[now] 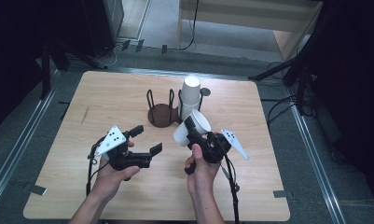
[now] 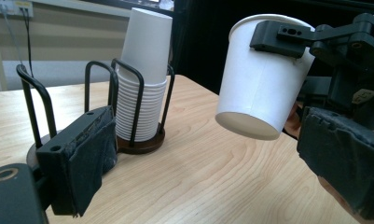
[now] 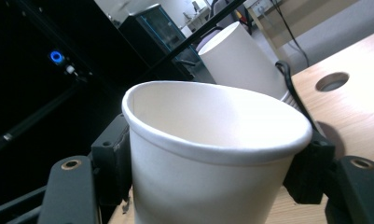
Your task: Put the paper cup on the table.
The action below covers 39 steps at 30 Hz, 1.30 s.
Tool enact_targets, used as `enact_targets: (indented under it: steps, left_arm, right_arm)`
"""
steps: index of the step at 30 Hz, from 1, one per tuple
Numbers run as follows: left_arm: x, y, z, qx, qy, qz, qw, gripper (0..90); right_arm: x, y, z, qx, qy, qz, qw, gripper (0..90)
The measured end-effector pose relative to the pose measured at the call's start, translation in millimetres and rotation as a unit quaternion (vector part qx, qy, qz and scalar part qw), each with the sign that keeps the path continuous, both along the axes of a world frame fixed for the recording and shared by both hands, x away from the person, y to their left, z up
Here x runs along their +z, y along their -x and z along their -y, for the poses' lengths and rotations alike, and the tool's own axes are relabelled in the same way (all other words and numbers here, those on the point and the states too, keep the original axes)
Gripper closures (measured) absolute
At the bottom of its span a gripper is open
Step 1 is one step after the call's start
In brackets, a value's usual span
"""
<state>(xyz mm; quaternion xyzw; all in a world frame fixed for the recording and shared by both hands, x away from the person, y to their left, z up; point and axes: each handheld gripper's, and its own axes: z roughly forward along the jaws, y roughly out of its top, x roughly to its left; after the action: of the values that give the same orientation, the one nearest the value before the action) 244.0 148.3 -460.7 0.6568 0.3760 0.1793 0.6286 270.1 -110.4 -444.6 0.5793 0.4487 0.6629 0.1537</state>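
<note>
White paper cup (image 1: 192, 127), centre of frame — light, thin-walled, easily crushed; clamped near rim by right gripper (image 1: 197, 135). Left gripper (image 1: 146, 140) spread wide, holding nothing — best gripped gently below rim.

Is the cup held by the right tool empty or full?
Empty: the cup shows a bare white inside in the right gripper view.

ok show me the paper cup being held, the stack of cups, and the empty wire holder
held paper cup (image 2: 259, 74), left gripper view, its side wall
stack of cups (image 2: 145, 70), left gripper view, top cup's side
empty wire holder (image 1: 160, 114), high view, its brown base
</note>
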Motion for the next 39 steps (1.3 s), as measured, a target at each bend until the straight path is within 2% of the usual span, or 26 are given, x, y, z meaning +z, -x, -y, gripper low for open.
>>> enact_targets:
  steps: [4, 10, 19, 24, 29, 34, 39]
  left_arm:
    - [-0.2, -0.4, -2.2, 0.004, 0.0, 0.0, 1.0, 5.7]
    - [-1.5, -2.0, -6.5, 0.011, 0.0, -0.005, 0.9999, 5.7]
    - [-2.2, -1.4, -11.8, 0.021, 0.001, 0.002, 0.9998, 5.7]
    - [-3.7, -1.9, -15.2, 0.025, -0.001, 0.001, 0.9997, 5.7]
    - [-5.9, -2.2, -19.9, 0.035, -0.003, -0.003, 0.9994, 5.6]
    - [-9.1, -2.1, -27.3, 0.051, -0.004, 0.0, 0.9987, 5.6]
    - [-11.1, -0.8, -33.0, 0.062, -0.007, 0.0, 0.9981, 5.7]
  right_arm:
    - [-0.3, -0.3, 2.0, -0.007, 0.034, 0.01, 0.9994, 30.1]
    - [-0.7, -3.0, 5.1, -0.017, 0.062, 0.009, 0.9979, 29.6]
    - [-0.2, -5.9, 7.7, -0.028, 0.1, 0.039, 0.9939, 29.7]
    - [-1.3, -6.8, 7.5, -0.036, 0.136, 0.065, 0.988, 29.7]
    - [-2.1, -8.9, 10.5, -0.041, 0.161, 0.088, 0.9821, 29.7]
    - [-3.6, -13.6, 17.4, -0.052, 0.176, 0.093, 0.9786, 29.7]
    - [-5.9, -17.7, 21.9, -0.058, 0.183, 0.095, 0.9768, 29.7]
